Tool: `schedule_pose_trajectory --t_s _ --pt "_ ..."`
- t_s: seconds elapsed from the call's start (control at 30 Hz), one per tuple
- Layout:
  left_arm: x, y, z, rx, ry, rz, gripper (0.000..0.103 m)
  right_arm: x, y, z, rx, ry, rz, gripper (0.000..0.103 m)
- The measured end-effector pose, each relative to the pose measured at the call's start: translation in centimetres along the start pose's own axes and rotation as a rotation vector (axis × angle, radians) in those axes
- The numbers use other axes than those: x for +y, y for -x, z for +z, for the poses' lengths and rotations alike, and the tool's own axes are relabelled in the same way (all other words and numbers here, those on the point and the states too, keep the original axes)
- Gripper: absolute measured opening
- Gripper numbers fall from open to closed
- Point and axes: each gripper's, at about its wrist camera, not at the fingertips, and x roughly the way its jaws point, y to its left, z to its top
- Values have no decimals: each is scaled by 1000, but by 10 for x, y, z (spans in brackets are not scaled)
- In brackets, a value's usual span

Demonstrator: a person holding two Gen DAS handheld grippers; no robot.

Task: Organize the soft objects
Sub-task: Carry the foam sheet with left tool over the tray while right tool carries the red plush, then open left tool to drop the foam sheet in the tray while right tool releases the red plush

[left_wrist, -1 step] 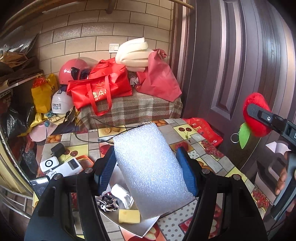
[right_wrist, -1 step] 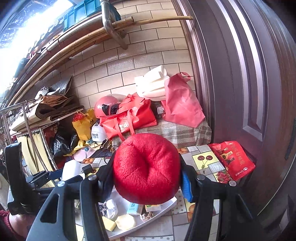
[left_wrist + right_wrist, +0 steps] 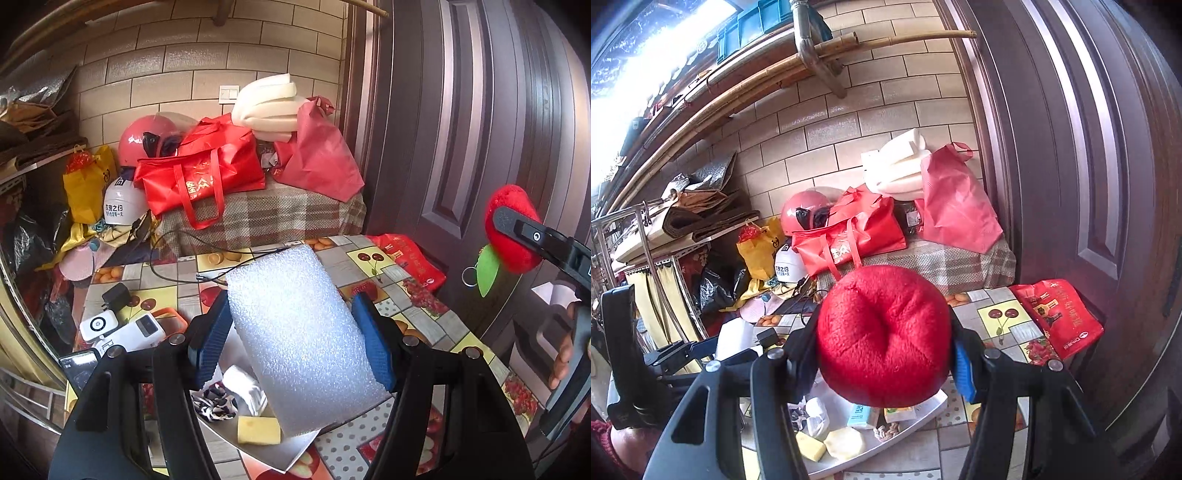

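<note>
My left gripper point(image 3: 291, 343) is shut on a white foam sheet point(image 3: 299, 332) and holds it above a white tray point(image 3: 288, 454). On the tray lie a yellow sponge point(image 3: 258, 430), a rolled white cloth point(image 3: 245, 387) and a black-and-white scrunchie point(image 3: 214, 402). My right gripper point(image 3: 882, 350) is shut on a red plush apple point(image 3: 882, 336) and holds it above the tray point(image 3: 923, 413). The right gripper with the apple point(image 3: 513, 236) also shows at the right of the left wrist view. The tray also holds a sponge point(image 3: 810, 445), a pale pad point(image 3: 846, 443) and small packets point(image 3: 860, 413).
The table has a fruit-pattern cloth point(image 3: 369, 258). Power banks point(image 3: 136, 328), a charger point(image 3: 116, 295) and a cable point(image 3: 177, 273) lie at its left. A brown door point(image 3: 461, 147) stands at the right. Red bags point(image 3: 199, 177), helmets point(image 3: 147, 136) and foam point(image 3: 266, 107) pile up behind.
</note>
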Motion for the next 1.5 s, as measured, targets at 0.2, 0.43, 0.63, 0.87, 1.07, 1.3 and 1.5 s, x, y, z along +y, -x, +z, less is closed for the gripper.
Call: schedule_pose_trajectory --t_s 0.2,0.43,0.63,0.87,1.07,1.3,1.5 --pt "10 -20 -10 51 19 22 66 3 -19 -7 38 -2 16 59" --pt "20 -43 -14 80 40 31 66 3 -42 -11 73 4 27 59" --pt "62 -80 -25 152 126 105 66 9 -83 -32 168 20 45 60" --pt "66 -126 -55 262 103 129 66 19 -144 -77 323 28 85 60" --pt "58 -155 -74 315 105 97 66 17 -182 -99 387 -9 87 61" --pt "75 -171 -79 333 151 135 74 19 -213 -110 417 -7 107 93" --pt "79 -170 -81 327 163 164 103 23 -205 -112 385 2 95 103"
